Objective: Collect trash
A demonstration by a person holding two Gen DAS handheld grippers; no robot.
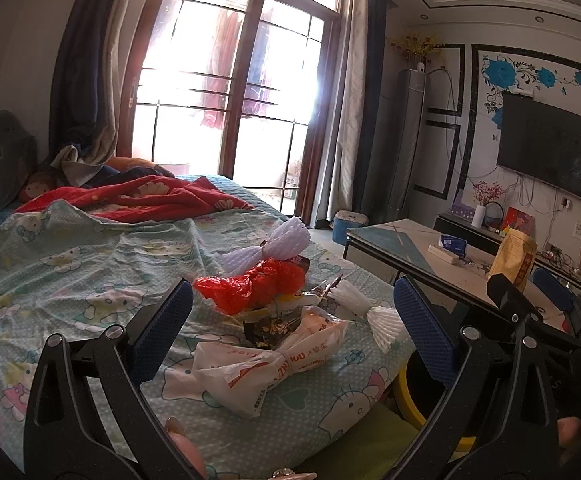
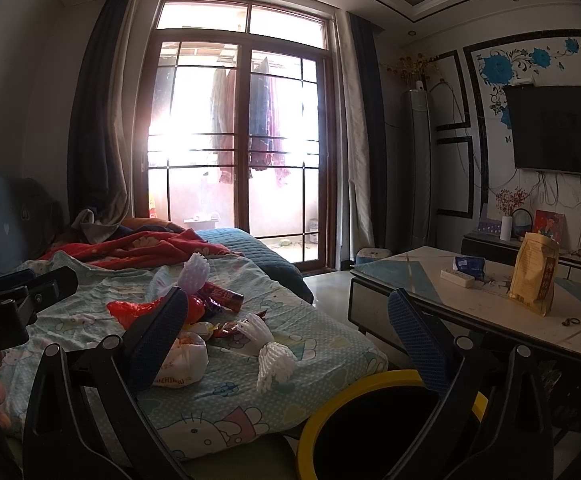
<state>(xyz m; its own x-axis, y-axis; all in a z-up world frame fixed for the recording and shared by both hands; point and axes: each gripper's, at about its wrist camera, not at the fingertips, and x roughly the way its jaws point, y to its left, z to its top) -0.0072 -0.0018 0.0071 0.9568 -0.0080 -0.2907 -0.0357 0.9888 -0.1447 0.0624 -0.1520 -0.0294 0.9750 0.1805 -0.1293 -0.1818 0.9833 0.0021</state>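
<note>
Both grippers hover spread over litter on the bed.

The left gripper (image 1: 292, 316) hangs low above the cartoon-print sheet (image 1: 70, 264), jaws wide apart and empty; the right gripper (image 2: 286, 336) is likewise agape, over the yellow-rimmed bin (image 2: 370, 384) beside the bed. A knotted white plastic bag (image 1: 274, 364) lies with its long axis slanting from near-left to far-right, just beside a red plastic bag (image 1: 250, 284) and white foam nets (image 1: 370, 312).

The left claw (image 1: 292, 320) is wide open above the bed (image 1: 70, 264). Trash lies in a pile between its blue pads (image 1: 168, 328): a white bag (image 1: 266, 364), a red bag (image 1: 250, 284), a dark wrapper (image 1: 270, 326) and white foam nets (image 1: 278, 240). A yellow bin (image 1: 406, 396) stands beside the bed. The other claw (image 1: 538, 312) shows at right, before the worktop (image 1: 410, 248).
</note>
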